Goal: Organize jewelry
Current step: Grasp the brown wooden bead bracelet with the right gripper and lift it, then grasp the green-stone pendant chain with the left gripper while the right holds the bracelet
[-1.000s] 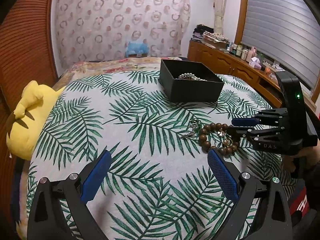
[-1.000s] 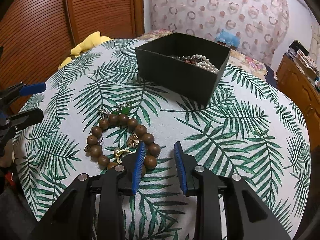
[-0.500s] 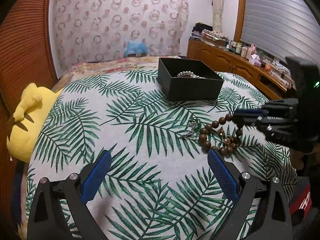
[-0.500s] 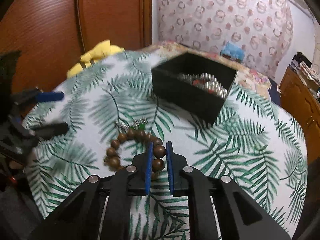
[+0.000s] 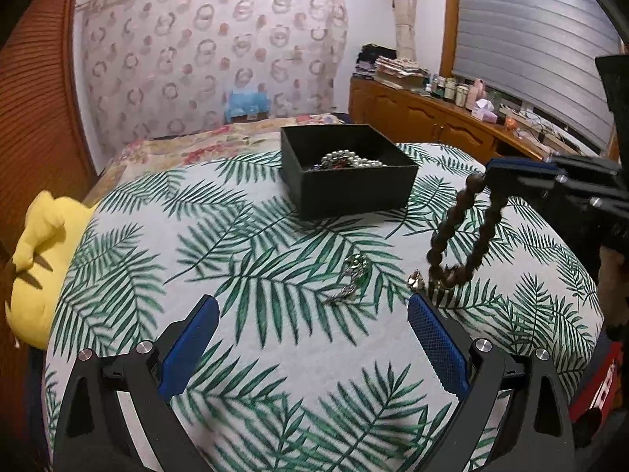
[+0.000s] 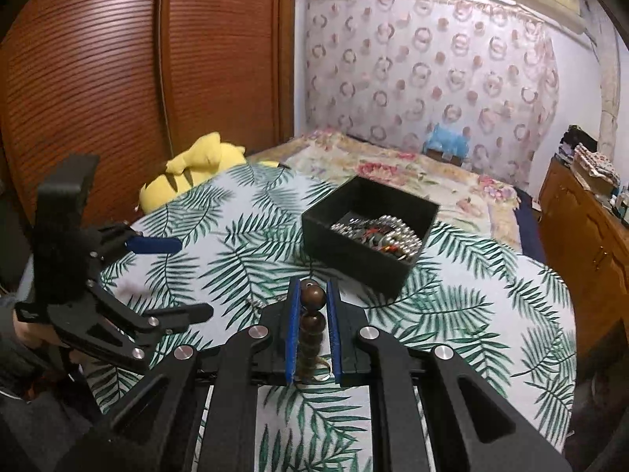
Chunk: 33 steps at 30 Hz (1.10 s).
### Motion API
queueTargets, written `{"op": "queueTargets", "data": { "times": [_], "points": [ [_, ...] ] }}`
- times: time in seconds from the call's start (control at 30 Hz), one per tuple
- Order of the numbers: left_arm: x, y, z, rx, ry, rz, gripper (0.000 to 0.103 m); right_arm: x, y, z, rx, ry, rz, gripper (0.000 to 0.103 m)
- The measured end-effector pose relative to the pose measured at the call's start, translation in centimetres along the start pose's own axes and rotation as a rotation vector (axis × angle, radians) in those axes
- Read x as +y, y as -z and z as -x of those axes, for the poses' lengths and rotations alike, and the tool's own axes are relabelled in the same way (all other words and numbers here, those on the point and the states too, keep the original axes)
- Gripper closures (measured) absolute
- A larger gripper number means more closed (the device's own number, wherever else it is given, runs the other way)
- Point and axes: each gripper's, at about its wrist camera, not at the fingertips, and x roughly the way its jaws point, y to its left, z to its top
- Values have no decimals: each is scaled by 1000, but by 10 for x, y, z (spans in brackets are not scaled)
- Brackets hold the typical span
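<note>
My right gripper (image 6: 313, 295) is shut on a brown wooden bead bracelet (image 6: 312, 316) and holds it in the air; in the left wrist view the bracelet (image 5: 460, 232) hangs in a loop from the right gripper (image 5: 491, 173), right of the black jewelry box (image 5: 350, 192). The box (image 6: 365, 247) holds a pearl necklace (image 5: 352, 160) and other pieces. A silver chain with a green stone (image 5: 352, 279) and a small gold piece (image 5: 414, 280) lie on the palm-leaf cloth. My left gripper (image 5: 310, 338) is open and empty, low over the cloth before them.
A yellow plush toy (image 5: 35, 259) lies at the table's left edge. A floral bed (image 6: 393, 165) is behind the table. A wooden sideboard (image 5: 452, 126) with bottles stands at the right, wooden closet doors (image 6: 118, 78) at the left.
My right gripper closed on the bead bracelet and lifted it off the cloth. The chain and the gold piece stayed on the table. My left gripper barely moved.
</note>
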Motion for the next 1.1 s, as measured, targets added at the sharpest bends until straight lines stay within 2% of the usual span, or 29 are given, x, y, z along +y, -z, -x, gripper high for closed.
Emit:
{"op": "queueTargets", "data": {
  "times": [0.2, 0.33, 0.47, 0.53, 0.6, 0.87, 0.9, 0.97, 1.1],
  "points": [
    [-13, -14, -21, 34, 52, -31, 11, -18, 0, 12, -21, 31, -26, 88],
    [-23, -20, -39, 83, 66, -61, 33, -29, 4, 15, -24, 47, -42, 88],
    [-28, -23, -55, 121, 63, -72, 49, -36, 8, 15, -18, 61, -48, 88],
    [-28, -23, -60, 136, 64, -78, 62, -39, 10, 13, -13, 62, -53, 88],
    [-29, -25, -66, 158, 69, -90, 70, -41, 14, 11, -5, 64, -56, 88],
    [-34, -27, -80, 187, 54, -125, 70, -44, 18, 5, 15, 64, -57, 88],
    [-34, -27, -80, 186, 54, -126, 73, -45, 17, 5, 16, 63, -58, 88],
    [-33, -28, -80, 183, 60, -123, 86, -46, 18, 4, 20, 65, -55, 88],
    [-30, -31, -77, 178, 94, -127, 89, -48, 18, 3, 23, 68, -51, 88]
  ]
}}
